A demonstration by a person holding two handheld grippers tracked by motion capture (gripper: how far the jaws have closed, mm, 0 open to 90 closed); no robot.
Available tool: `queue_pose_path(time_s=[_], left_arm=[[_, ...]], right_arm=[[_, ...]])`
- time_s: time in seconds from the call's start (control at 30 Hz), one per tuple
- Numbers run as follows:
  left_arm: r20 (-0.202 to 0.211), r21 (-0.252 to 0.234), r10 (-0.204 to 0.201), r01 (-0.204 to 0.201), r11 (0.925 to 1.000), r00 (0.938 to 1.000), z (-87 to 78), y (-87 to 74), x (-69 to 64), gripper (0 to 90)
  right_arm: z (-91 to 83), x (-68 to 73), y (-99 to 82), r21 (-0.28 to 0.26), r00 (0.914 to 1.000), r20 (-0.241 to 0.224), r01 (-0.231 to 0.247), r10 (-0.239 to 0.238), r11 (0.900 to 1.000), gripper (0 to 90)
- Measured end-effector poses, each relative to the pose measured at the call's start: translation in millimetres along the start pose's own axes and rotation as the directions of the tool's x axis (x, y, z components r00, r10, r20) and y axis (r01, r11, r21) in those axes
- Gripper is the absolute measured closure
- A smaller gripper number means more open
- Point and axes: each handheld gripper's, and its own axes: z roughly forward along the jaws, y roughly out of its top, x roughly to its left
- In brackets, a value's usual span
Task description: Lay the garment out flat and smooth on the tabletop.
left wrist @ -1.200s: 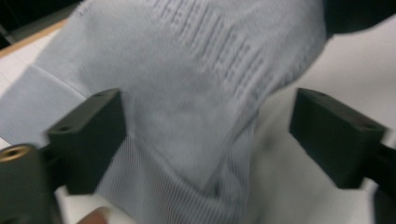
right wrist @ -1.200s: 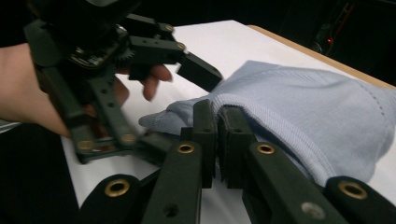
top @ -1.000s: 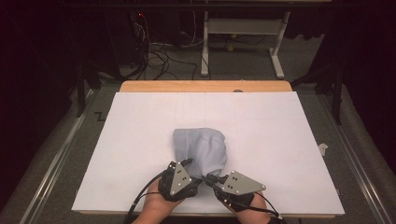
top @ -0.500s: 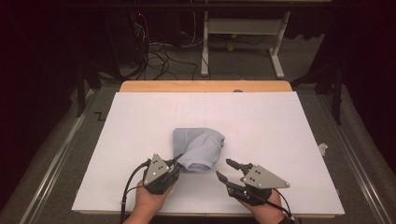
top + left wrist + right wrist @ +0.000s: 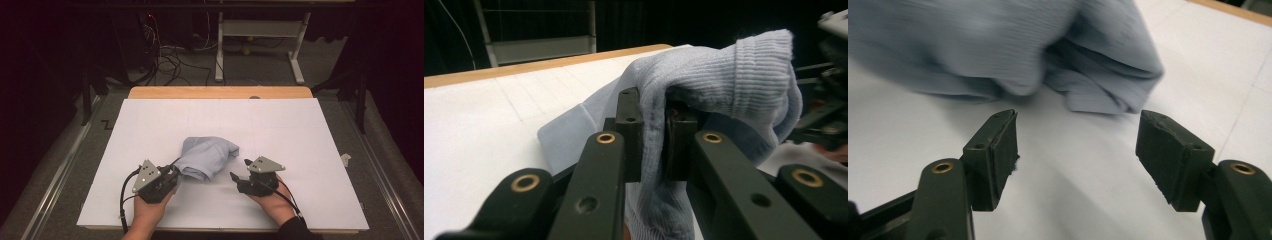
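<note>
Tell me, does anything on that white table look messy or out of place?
Only the pale blue sock: it lies bunched in a heap on the white table, one edge pinched in the left tongs. The right tongs stand open beside it, empty. Nothing looks spilled or broken.

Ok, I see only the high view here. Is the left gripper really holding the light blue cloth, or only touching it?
Observer: Holding. In the left gripper view the left gripper pinches a fold of the light blue cloth between its pads.
Operator: And the right one?
Observer: The right gripper has just been opening; nothing is between its jaws.
Operator: Does it touch the cloth?
Observer: No, bare white table lies between the jaws and the cloth.
</note>
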Motion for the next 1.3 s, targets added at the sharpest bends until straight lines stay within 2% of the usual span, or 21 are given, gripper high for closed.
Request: queue_pose_path(time_s=[0.03,0.07,0.1,0.27,0.33,0.4,0.43,0.47,0.5,0.53,0.6,0.63,0.67,0.77,0.8,0.93,1.03,1.07,1.13,1.27,1.3], left_arm=[[-0.003,0.0,-0.001,0.001,1.0,1.0,-1.2,-0.2,1.4,77.4],[-0.009,-0.003,-0.004,0.004,1.0,0.9999,-2.6,-0.5,3.3,77.4],[-0.013,-0.003,-0.003,0.003,1.0,0.9999,-3.6,-0.5,4.7,77.4],[-0.022,-0.005,-0.014,0.014,0.9999,0.9997,-7.4,-1.9,9.2,77.4],[-0.022,-0.003,-0.006,0.006,1.0,0.9997,-8.9,-2.2,8.0,77.4],[-0.025,-0.004,0.006,-0.006,1.0,0.9997,-10.4,-2.1,6.8,77.3],[-0.026,-0.006,0.006,-0.006,1.0,0.9997,-11.1,-2.0,6.8,77.4],[-0.026,-0.007,0.003,-0.003,1.0,0.9996,-11.7,-2.4,7.4,77.3],[-0.026,-0.007,0.003,-0.003,1.0,0.9996,-11.7,-2.4,7.4,77.4],[-0.029,-0.01,-0.003,0.003,0.9999,0.9996,-12.7,-2.4,8.1,77.4],[-0.027,-0.02,-0.007,0.006,0.9998,0.9996,-14.4,-1.9,8.8,77.4],[-0.027,-0.02,-0.007,0.006,0.9998,0.9996,-14.4,-1.9,8.8,77.4],[-0.026,-0.034,-0.009,0.008,0.9994,0.9996,-16.6,-0.8,9.2,77.4],[-0.019,-0.047,-0.005,0.004,0.9989,0.9998,-19.1,0.7,8.8,77.4],[-0.019,-0.047,-0.005,0.004,0.9989,0.9998,-19.1,0.7,8.8,77.4],[-0.017,-0.055,-0.005,0.004,0.9985,0.9998,-21.6,1.4,8.5,77.4],[-0.014,-0.055,-0.007,0.006,0.9985,0.9999,-22.0,1.5,8.6,77.3],[-0.008,-0.056,-0.008,0.007,0.9984,0.9999,-21.7,1.5,8.6,77.3],[-0.006,-0.055,-0.006,0.006,0.9985,1.0,-21.7,1.4,8.5,77.3],[0.012,-0.052,-0.009,0.01,0.9986,0.9999,-20.4,1.3,7.7,77.2],[0.012,-0.052,-0.009,0.01,0.9986,0.9999,-20.4,1.3,7.7,77.2]], right_arm=[[0.0,0.0,0.0,0.0,1.0,0.0,0.0,0.0,1.0,34.1],[10.6,-9.2,2.8,0.023,0.9995,0.003,-0.031,0.031,0.9993,34.0],[10.6,-9.2,2.8,0.023,0.9995,0.003,-0.031,0.031,0.9993,34.0],[39.2,-28.0,13.9,0.061,0.9957,0.015,-0.092,0.091,0.9939,33.9],[41.9,-28.9,15.5,0.062,0.9959,0.01,-0.09,0.09,0.994,34.8],[48.7,-28.2,19.1,0.066,0.9966,-0.012,-0.081,0.082,0.9945,41.5],[51.0,-27.2,19.8,0.069,0.9972,-0.018,-0.071,0.073,0.9951,49.1],[53.2,-24.0,19.9,0.078,0.998,-0.014,-0.06,0.061,0.9952,68.9],[53.2,-24.0,19.9,0.078,0.998,-0.014,-0.06,0.061,0.9952,68.9],[50.8,-23.1,20.3,0.067,0.9984,-0.024,-0.05,0.052,0.9965,78.7],[45.1,-22.4,22.1,0.045,0.9981,-0.032,-0.051,0.052,0.9977,80.6],[45.1,-22.4,22.1,0.045,0.9981,-0.032,-0.051,0.052,0.9977,80.6],[33.8,-20.1,25.1,0.003,0.9991,-0.029,-0.03,0.03,0.9995,81.0],[16.0,-17.8,26.5,-0.038,0.9996,-0.025,-0.014,0.013,0.9992,81.1],[16.0,-17.8,26.5,-0.038,0.9996,-0.025,-0.014,0.013,0.9992,81.1],[-18.8,-19.7,24.3,-0.102,0.9997,-0.025,-0.01,0.008,0.9947,81.1],[-29.1,-20.9,22.6,-0.117,0.9996,-0.023,-0.019,0.016,0.9929,81.1],[-41.0,-22.0,19.9,-0.13,0.9997,-0.021,-0.019,0.016,0.9914,81.1],[-44.8,-22.5,18.9,-0.135,0.9997,-0.02,-0.018,0.016,0.9907,81.1],[-71.3,-25.4,11.7,-0.167,0.9994,-0.017,-0.033,0.03,0.9854,81.1],[-71.3,-25.4,11.7,-0.167,0.9994,-0.017,-0.033,0.03,0.9854,81.1]])
